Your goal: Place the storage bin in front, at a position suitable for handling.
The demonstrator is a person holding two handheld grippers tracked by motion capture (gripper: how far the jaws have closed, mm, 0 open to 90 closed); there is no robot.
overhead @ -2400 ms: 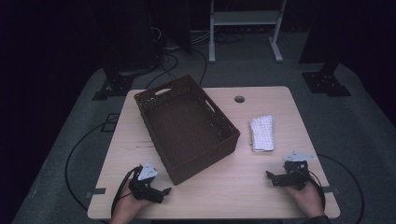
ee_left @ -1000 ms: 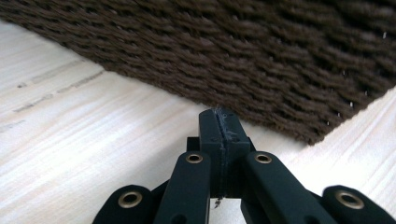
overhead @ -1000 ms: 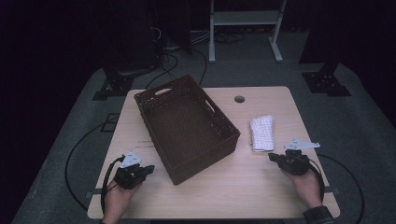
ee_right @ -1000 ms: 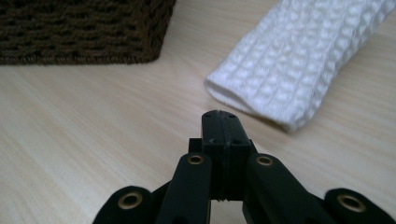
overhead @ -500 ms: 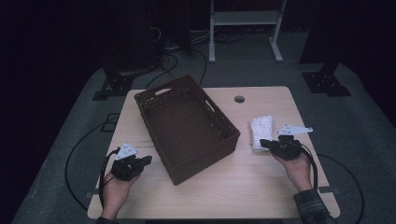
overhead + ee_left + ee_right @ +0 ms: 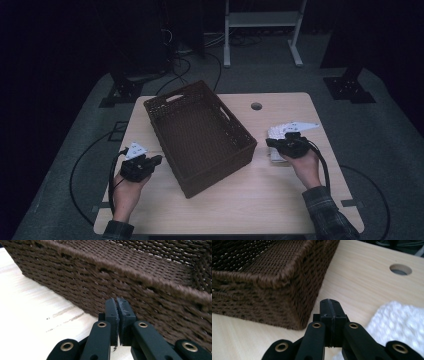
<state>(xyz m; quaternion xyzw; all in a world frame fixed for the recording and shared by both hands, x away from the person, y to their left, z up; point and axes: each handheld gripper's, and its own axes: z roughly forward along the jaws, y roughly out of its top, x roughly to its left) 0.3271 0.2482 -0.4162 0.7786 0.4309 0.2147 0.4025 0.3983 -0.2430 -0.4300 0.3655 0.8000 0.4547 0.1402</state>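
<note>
Pale wood forms the table top (image 6: 300,195), the largest surface in the high view, with a round cable hole (image 6: 256,106) near its far edge. In the right gripper view the same hole (image 6: 400,269) lies ahead of the jaws and to their right.

Next in size is the brown woven basket (image 6: 200,135), set at an angle on the table between the two grippers. In the left gripper view its side wall (image 6: 140,290) stands directly ahead of the jaw tips, close to them; contact cannot be confirmed. In the right gripper view the basket corner (image 6: 294,285) lies ahead of the jaws and to their left, apart from them, with bare table between.

A white knitted cloth (image 6: 276,136) lies on the table under and just beside the right gripper. In the right gripper view the cloth (image 6: 402,322) sits to the right of the jaws and partly below them.

The left gripper (image 6: 150,162) is held in the person's left hand (image 6: 126,192), just beside the basket's near-left wall. Its jaws are pressed together, tip to tip, and grip nothing (image 6: 119,312).

The right gripper (image 6: 274,142) is held in the right hand (image 6: 306,167). Its jaws are likewise fully closed and empty (image 6: 331,312).
</note>
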